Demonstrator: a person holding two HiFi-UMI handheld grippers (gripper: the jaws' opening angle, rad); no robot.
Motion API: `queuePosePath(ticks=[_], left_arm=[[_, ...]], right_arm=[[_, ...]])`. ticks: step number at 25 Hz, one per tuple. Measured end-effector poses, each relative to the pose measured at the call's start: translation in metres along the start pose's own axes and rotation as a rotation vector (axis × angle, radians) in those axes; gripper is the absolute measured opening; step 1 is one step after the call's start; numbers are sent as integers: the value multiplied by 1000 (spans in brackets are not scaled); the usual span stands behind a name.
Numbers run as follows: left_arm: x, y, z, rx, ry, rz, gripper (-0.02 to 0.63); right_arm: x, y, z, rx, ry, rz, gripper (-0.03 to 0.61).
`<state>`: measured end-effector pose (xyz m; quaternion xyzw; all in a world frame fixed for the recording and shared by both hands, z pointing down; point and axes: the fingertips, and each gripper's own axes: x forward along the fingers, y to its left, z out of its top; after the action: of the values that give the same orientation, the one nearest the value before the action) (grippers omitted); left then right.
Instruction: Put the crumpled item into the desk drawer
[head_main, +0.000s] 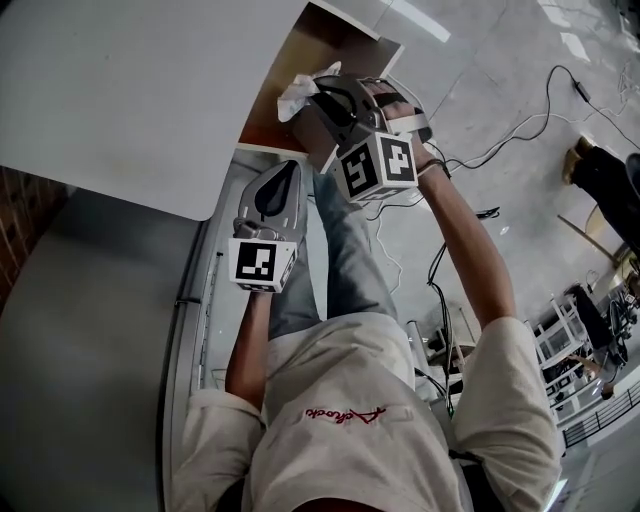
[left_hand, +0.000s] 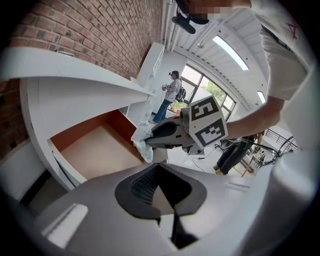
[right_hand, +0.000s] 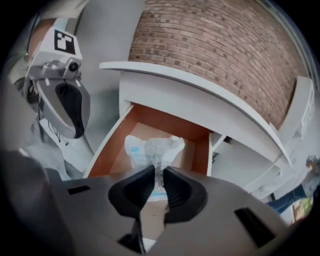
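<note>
Right gripper (right_hand: 159, 172) holds the crumpled item (right_hand: 150, 147), a white wrapper whose small blue print is too blurred to read, over the open drawer (right_hand: 201, 150) under the white counter (head_main: 120, 90); its fingers are clamped narrow on the item's lower edge, and the right arm is stretched forward, nearly straight; left gripper (left_hand: 158, 167) hangs nearer the body by the counter's edge, elbow bent, fingers together and empty, pointing toward the drawer; red script on the shirt (head_main: 340, 380) cannot be read.
</note>
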<state>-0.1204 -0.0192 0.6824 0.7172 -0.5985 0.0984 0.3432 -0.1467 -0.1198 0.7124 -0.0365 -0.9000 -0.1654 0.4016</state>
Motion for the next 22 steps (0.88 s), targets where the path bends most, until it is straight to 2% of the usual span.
queuePosePath(ticks=[7,11,13,18,22], left_arm=[[-3,6,-4,-24,-1,13,9],[-5,12,-9,-39,-2,27,9],[-5,14,-11,-45,-3,30,9],[-4,16,-8,-46,-7,27,9],[-4,20,-6,-48,-12,32,9]], right_arm=[[33,23,-8,-475,90,134,58],[51,28,-17,-644,130,197,58],[62,26,-21,-645,147,219,58],[88,24,-32,-502,201,278,58],[105,28,-47,-442,260,316,58]])
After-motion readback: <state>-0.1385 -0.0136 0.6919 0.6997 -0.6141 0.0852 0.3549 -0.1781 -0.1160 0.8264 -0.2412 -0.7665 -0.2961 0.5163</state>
